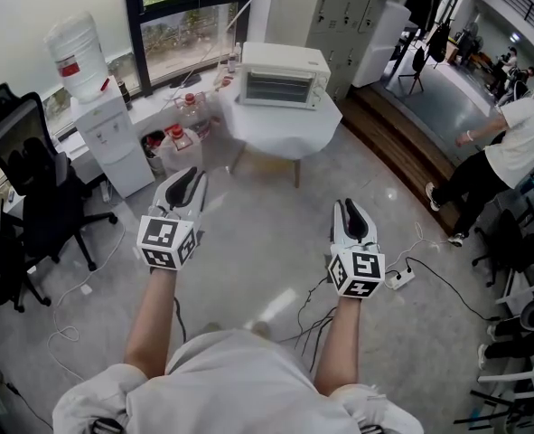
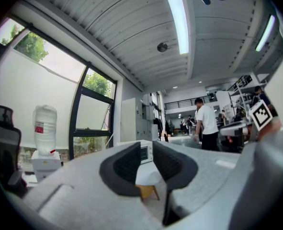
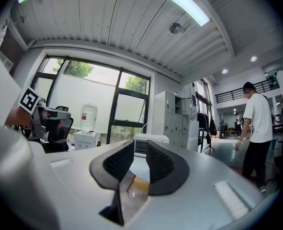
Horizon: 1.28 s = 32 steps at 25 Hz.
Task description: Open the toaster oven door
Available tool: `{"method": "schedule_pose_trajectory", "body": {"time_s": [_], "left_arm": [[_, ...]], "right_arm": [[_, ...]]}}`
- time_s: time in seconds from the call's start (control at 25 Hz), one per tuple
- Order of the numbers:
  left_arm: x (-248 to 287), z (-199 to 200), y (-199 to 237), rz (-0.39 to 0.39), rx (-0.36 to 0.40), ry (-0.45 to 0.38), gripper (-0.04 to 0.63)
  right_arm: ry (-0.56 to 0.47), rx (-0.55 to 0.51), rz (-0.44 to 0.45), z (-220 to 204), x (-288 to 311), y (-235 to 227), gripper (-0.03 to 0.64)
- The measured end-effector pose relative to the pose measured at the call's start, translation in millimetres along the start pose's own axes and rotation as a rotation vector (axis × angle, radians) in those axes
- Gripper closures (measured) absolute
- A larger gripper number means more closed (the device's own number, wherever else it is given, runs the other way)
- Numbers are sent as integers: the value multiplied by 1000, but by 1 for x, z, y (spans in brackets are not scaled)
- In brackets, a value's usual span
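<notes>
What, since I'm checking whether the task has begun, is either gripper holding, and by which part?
Nothing: the left gripper and right gripper both stand open and empty, away from the toaster oven.

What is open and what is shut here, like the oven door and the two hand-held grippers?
Toaster oven door: shut.
Left hand-held gripper: jaws apart, nothing between them.
Right hand-held gripper: jaws apart, nothing between them.
Water bottle: upright on its dispenser.
Office chair: nobody sitting in it.
</notes>
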<state>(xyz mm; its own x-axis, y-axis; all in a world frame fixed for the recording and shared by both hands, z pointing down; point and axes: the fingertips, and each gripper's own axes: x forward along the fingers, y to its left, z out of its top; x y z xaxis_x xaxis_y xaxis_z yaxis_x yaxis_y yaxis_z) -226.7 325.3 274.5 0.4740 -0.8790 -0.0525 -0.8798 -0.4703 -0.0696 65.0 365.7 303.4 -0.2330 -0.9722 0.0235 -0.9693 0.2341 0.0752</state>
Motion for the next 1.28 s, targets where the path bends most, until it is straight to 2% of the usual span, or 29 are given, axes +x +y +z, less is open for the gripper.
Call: {"method": "schedule_pose_trajectory", "body": {"time_s": [0.64, 1.28], "left_arm": [[24, -7, -27, 12, 1, 28, 522], [79, -14, -80, 26, 29, 29, 522]], "right_arm": [[11, 26, 32, -9, 8, -29, 554], [-1, 31, 60, -26, 26, -98, 554]]}}
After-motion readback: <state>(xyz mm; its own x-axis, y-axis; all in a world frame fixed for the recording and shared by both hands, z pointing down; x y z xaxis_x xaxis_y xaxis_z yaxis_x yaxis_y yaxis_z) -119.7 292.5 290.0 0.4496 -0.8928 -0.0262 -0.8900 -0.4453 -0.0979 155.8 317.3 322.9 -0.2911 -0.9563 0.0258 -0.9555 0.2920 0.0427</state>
